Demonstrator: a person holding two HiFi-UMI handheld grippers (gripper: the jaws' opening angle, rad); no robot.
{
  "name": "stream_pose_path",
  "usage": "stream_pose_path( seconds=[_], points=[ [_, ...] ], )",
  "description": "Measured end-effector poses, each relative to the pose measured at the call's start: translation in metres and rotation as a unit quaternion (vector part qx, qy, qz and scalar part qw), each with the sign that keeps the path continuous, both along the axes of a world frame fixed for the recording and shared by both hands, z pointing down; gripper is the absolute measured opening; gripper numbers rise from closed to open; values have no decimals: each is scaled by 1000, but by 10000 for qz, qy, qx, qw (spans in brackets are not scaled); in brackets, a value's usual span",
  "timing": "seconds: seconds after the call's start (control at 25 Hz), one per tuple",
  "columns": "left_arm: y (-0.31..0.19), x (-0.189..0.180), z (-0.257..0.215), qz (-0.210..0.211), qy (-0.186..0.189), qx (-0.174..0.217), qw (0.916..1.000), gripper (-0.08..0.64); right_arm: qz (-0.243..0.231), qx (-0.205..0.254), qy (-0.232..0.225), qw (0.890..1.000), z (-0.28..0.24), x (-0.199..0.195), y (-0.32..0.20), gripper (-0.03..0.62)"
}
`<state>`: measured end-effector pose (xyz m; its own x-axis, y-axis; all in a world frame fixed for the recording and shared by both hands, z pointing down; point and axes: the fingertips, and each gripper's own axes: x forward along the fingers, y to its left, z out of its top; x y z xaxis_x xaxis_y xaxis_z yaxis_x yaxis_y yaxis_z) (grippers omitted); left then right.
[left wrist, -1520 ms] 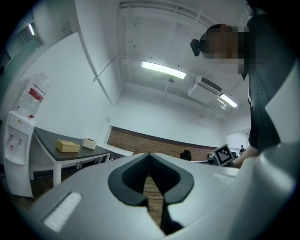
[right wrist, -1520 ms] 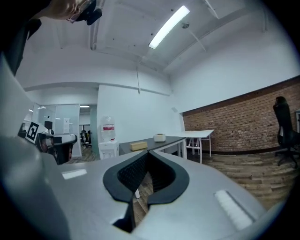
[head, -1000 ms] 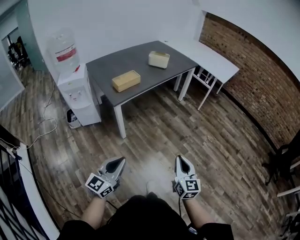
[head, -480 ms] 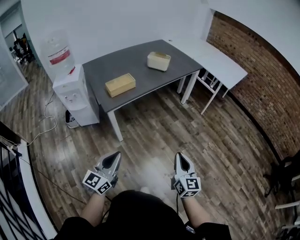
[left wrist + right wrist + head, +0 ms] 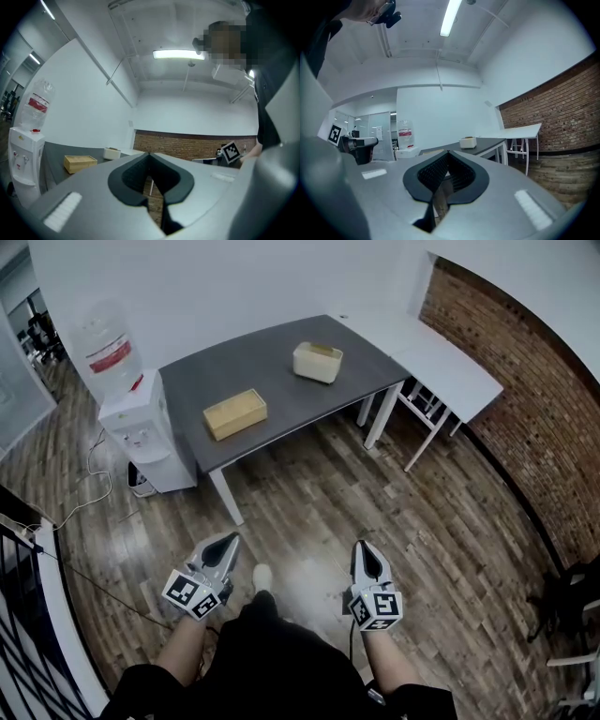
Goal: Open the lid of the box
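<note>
Two boxes sit on the dark grey table [image 5: 281, 352] across the room: a flat tan wooden box [image 5: 234, 414] near its left end and a cream box [image 5: 318, 362] toward the far right. Both lids look shut. My left gripper [image 5: 231, 539] and right gripper [image 5: 364, 547] are held low over the wooden floor, well short of the table, both shut with nothing in them. In the left gripper view the shut gripper [image 5: 150, 155] points at the tan box [image 5: 80, 163] and the cream box [image 5: 111, 153]. Past the shut gripper [image 5: 448, 153] in the right gripper view stands the cream box [image 5: 468, 142].
A white water dispenser [image 5: 136, 423] stands against the table's left end, with a cable trailing on the floor. A white table [image 5: 441, 367] and a brick wall [image 5: 525, 409] are at the right. A black railing [image 5: 28, 615] runs along the near left. The person's shoe [image 5: 262, 577] shows between the grippers.
The view has shifted toward the table over the last second. The grippers keep their places in the view, both shut. A shoe has stepped forward between them.
</note>
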<state>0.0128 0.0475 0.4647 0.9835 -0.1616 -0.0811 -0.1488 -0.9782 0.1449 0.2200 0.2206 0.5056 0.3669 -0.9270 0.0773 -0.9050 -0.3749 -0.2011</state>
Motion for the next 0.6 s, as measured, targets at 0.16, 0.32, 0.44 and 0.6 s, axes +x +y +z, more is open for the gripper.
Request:
stream_pose_path(
  seconds=[0.16, 0.32, 0.44, 0.6],
  points=[
    [-30, 21, 4, 4, 67, -4, 10000, 0, -126, -104, 168, 9997, -3, 14, -22, 2],
    [-65, 41, 5, 9, 107, -24, 9999, 0, -78, -102, 231, 9997, -9, 33, -46, 2],
    [-94, 55, 4, 26, 133, -18, 9999, 0, -88, -126, 219, 9996, -14, 47, -74, 2],
    [-135, 69, 2, -10, 159, -71, 9998, 0, -216, -164, 275, 9993, -20, 57, -114, 3]
  ],
)
